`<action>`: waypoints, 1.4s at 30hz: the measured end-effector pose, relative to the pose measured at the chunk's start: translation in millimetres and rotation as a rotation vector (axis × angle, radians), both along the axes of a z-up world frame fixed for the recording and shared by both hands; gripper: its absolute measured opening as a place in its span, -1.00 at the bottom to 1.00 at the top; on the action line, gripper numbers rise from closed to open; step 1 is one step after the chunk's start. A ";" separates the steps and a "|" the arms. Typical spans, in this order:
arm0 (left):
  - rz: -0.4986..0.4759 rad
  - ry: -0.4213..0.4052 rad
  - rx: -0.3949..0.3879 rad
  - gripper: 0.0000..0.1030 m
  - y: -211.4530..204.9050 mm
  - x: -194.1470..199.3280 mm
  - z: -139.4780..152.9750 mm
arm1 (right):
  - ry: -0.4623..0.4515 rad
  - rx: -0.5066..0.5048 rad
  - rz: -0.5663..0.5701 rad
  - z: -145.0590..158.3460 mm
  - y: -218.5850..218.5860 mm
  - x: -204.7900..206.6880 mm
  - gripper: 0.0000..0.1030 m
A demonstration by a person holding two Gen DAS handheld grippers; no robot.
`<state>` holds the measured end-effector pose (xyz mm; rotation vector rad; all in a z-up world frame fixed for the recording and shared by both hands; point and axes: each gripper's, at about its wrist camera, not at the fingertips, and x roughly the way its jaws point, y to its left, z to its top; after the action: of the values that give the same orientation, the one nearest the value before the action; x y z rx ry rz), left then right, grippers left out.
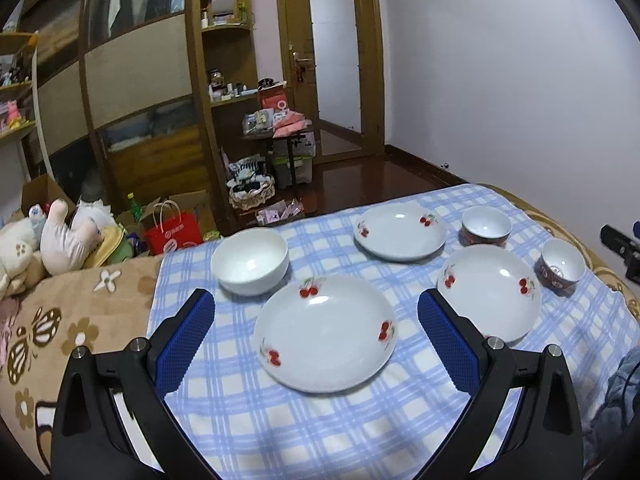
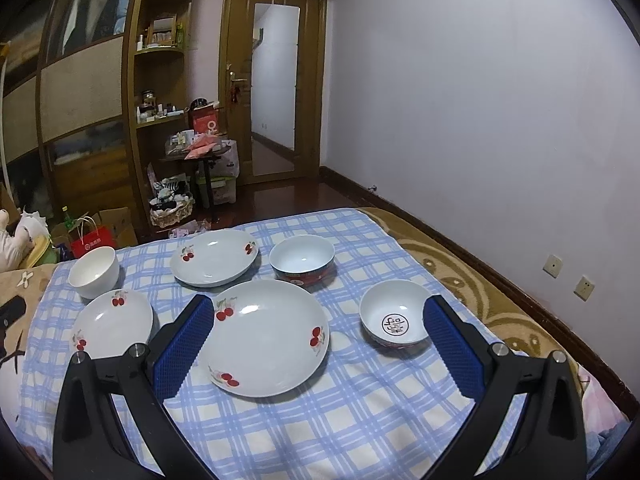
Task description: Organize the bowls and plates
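Both hand-held grippers, left (image 1: 316, 312) and right (image 2: 318, 316), hung apart above the plates. Best to pinch the near plate (image 1: 326, 334) by its rim and lift level.

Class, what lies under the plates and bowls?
A blue checked cloth lies under every plate and bowl. Beneath it, a brown patterned blanket shows at the edges; the rest is covered.
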<state>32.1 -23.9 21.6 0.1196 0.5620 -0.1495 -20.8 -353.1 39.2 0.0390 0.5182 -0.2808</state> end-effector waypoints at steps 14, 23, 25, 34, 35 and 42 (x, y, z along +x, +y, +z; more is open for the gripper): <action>-0.103 0.079 -0.037 0.95 -68.8 72.8 23.3 | 0.052 0.119 -0.011 15.8 -50.3 50.2 1.00; -0.151 0.228 -0.044 0.87 -112.1 124.7 -11.9 | 0.103 0.223 0.000 -4.8 -73.5 89.2 0.73; -0.153 0.270 -0.034 0.87 -120.7 134.2 -23.6 | 0.130 0.236 0.015 -12.8 -77.2 98.3 0.54; -0.180 0.427 0.003 0.87 -146.6 158.6 -76.7 | 0.216 0.274 0.061 -45.9 -86.5 125.9 0.40; -0.176 0.440 0.002 0.87 -146.8 160.2 -81.9 | 0.235 0.265 0.061 -51.4 -86.3 129.3 0.29; -0.159 0.509 0.010 0.87 -151.7 171.6 -112.9 | 0.338 0.301 0.096 -86.0 -87.3 143.0 0.02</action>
<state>203.7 -175.6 -91.4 0.1365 1.0613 -0.3363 122.2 -440.3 -46.8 0.2616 0.8935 -0.1127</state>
